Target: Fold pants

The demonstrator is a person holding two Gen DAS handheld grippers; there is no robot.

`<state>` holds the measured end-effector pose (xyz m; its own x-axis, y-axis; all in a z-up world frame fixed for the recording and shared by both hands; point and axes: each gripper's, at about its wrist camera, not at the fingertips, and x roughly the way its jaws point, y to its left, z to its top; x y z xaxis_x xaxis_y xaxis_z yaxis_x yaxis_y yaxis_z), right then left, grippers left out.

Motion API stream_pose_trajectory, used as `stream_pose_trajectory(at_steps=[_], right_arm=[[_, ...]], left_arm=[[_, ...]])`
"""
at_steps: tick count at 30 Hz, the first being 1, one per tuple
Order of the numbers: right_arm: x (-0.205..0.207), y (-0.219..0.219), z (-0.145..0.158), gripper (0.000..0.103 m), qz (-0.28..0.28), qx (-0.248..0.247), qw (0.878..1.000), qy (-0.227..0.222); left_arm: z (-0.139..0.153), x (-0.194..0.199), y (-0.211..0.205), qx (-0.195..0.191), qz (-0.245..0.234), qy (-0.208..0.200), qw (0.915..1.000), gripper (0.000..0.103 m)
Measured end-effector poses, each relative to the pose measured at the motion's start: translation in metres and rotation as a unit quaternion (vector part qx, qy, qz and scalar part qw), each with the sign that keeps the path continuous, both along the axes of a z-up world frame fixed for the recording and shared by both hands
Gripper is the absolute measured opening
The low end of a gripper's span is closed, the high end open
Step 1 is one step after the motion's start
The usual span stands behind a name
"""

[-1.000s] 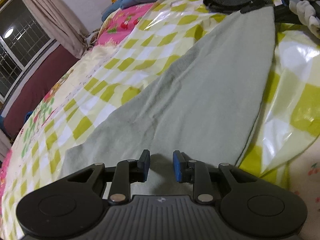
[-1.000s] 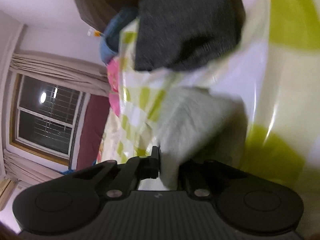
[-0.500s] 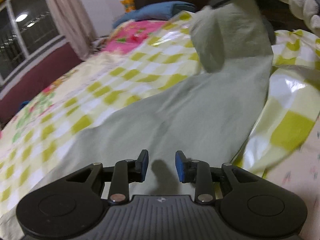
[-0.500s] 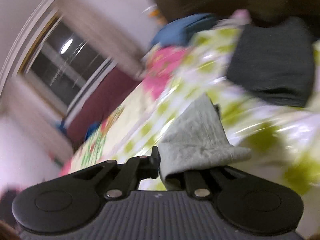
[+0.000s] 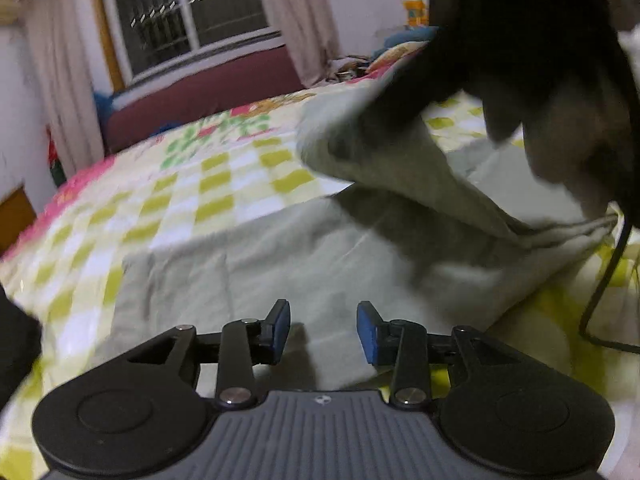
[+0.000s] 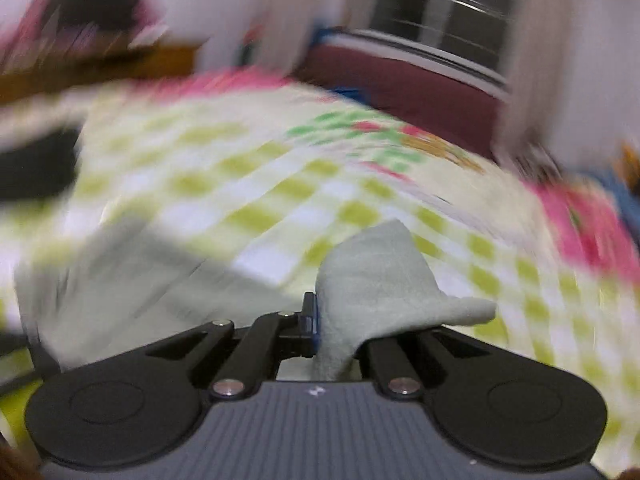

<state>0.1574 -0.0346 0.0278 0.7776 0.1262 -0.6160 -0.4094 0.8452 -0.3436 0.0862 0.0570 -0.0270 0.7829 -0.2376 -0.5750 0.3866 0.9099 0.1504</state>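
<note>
Pale grey-green pants (image 5: 304, 264) lie on the checked bedspread. My left gripper (image 5: 323, 330) is open and empty, low over the near part of the pants. My right gripper (image 6: 336, 320) is shut on the pants' end (image 6: 380, 280) and holds it lifted above the bed. In the left wrist view that lifted end (image 5: 372, 148) hangs over the flat part, under the dark, blurred right gripper (image 5: 520, 60). The right gripper's right finger is hidden by cloth.
The bed has a yellow-and-white checked cover (image 5: 192, 184) with pink floral edges. A window (image 5: 188, 8) with curtains and a maroon wall band stand beyond the bed. A dark garment (image 6: 36, 164) lies at the left. A black cable (image 5: 604, 280) hangs at the right.
My right gripper has carried the pants' end up and over toward the other end, folding the cloth over itself. My left gripper stayed open, and its view swung toward the window.
</note>
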Motion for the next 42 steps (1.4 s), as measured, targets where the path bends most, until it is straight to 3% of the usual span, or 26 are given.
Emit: stream_pose_trajectory(at_steps=[4,12,14,18,20,24,28,30,34,37,40,42], right_arm=[[-0.002,0.028,-0.022,0.006,0.034,-0.058,0.998,0.013],[-0.005,0.056,-0.036,0.009,0.058,-0.086,0.994,0.029],[-0.005,0.063,-0.037,0.031,0.068,-0.100,0.992,0.031],[-0.022,0.062,-0.031,0.041,0.086,-0.118,0.989,0.011],[-0.025,0.055,-0.027,0.054,0.078,-0.118,0.990,-0.002],[-0.027,0.042,-0.015,0.056,0.055,-0.098,0.993,-0.024],[-0.035,0.042,-0.019,0.065,0.073,-0.109,0.991,-0.027],[-0.029,0.044,-0.028,0.065,0.074,-0.108,0.991,-0.014],[-0.003,0.049,-0.038,0.064,0.050,-0.062,0.997,0.020],[0.003,0.059,-0.045,0.064,0.065,-0.075,0.995,0.018],[0.002,0.064,-0.046,0.040,0.075,-0.064,0.994,0.043],[-0.010,0.064,-0.042,0.043,0.093,-0.062,0.992,0.054]], left_arm=[[-0.003,0.003,0.024,-0.037,0.003,0.008,0.9993,0.054],[-0.008,0.002,0.038,-0.047,-0.007,0.006,0.9989,0.055],[-0.008,0.001,0.038,-0.041,-0.009,-0.001,0.9991,0.057],[-0.008,-0.002,0.042,-0.042,-0.011,-0.005,0.9991,0.059],[-0.007,-0.004,0.043,-0.044,-0.012,-0.005,0.9990,0.059],[-0.008,-0.004,0.043,-0.043,-0.011,-0.006,0.9990,0.060],[-0.009,-0.003,0.044,-0.041,-0.012,-0.006,0.9991,0.060],[-0.010,-0.003,0.043,-0.041,-0.012,-0.005,0.9991,0.060],[-0.010,-0.003,0.043,-0.040,-0.012,-0.005,0.9991,0.061],[-0.010,-0.003,0.044,-0.042,-0.015,-0.005,0.9990,0.061],[-0.011,-0.002,0.046,-0.042,-0.015,-0.005,0.9990,0.064],[-0.011,-0.003,0.048,-0.045,-0.015,-0.005,0.9989,0.065]])
